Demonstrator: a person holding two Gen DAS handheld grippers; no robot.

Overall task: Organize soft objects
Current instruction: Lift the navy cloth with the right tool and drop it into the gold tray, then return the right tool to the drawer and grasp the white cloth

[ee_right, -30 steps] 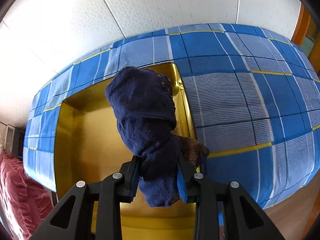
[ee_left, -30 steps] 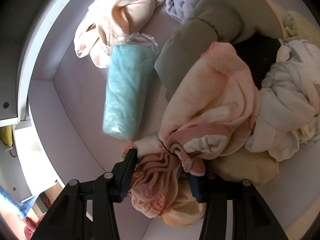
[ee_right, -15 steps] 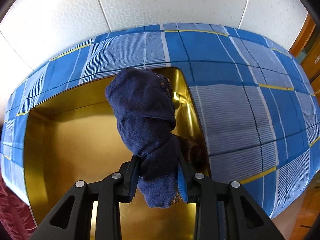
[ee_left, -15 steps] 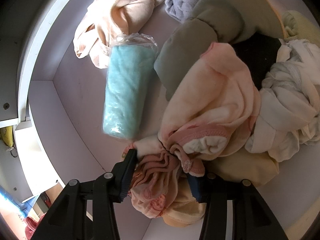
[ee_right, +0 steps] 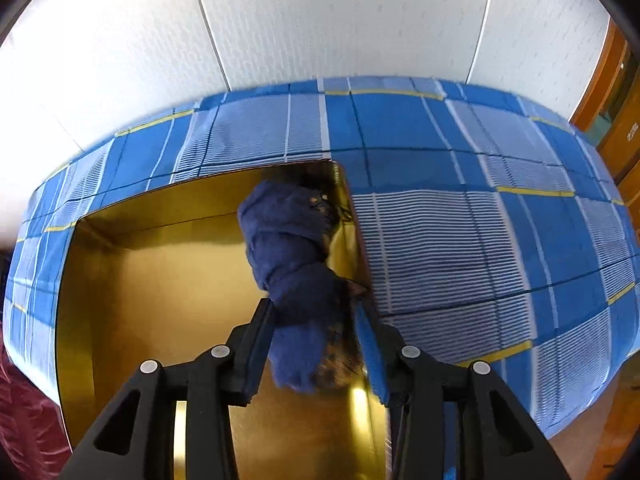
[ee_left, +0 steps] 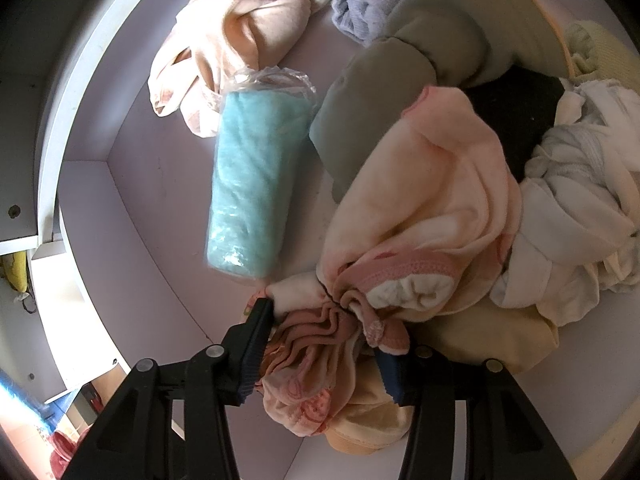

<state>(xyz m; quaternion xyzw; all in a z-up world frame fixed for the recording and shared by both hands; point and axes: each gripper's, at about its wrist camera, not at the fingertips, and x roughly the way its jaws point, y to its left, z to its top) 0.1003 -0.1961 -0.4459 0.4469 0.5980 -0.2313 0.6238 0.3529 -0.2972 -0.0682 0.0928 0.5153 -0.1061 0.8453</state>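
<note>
In the left wrist view my left gripper (ee_left: 324,332) is shut on a bunched fold of a pink and cream fleece garment (ee_left: 420,208), which lies on a pile of soft things in a white bin (ee_left: 100,208). In the right wrist view my right gripper (ee_right: 314,312) points down into a gold box (ee_right: 160,280). Its jaws are opening. A rolled navy cloth with brown lace (ee_right: 288,240) hangs loose between them and leans on the box's right wall.
In the bin lie a teal towel roll in plastic (ee_left: 252,188), a knotted peach cloth (ee_left: 240,20), a lilac towel (ee_left: 360,8), an olive garment (ee_left: 440,40) and white clothes (ee_left: 580,200). The gold box sits on a blue plaid bedspread (ee_right: 460,220) by a white wall.
The right gripper's jaws have spread and the navy cloth has sunk lower into the gold box, toward its right wall. The left gripper and pink garment have not moved.
</note>
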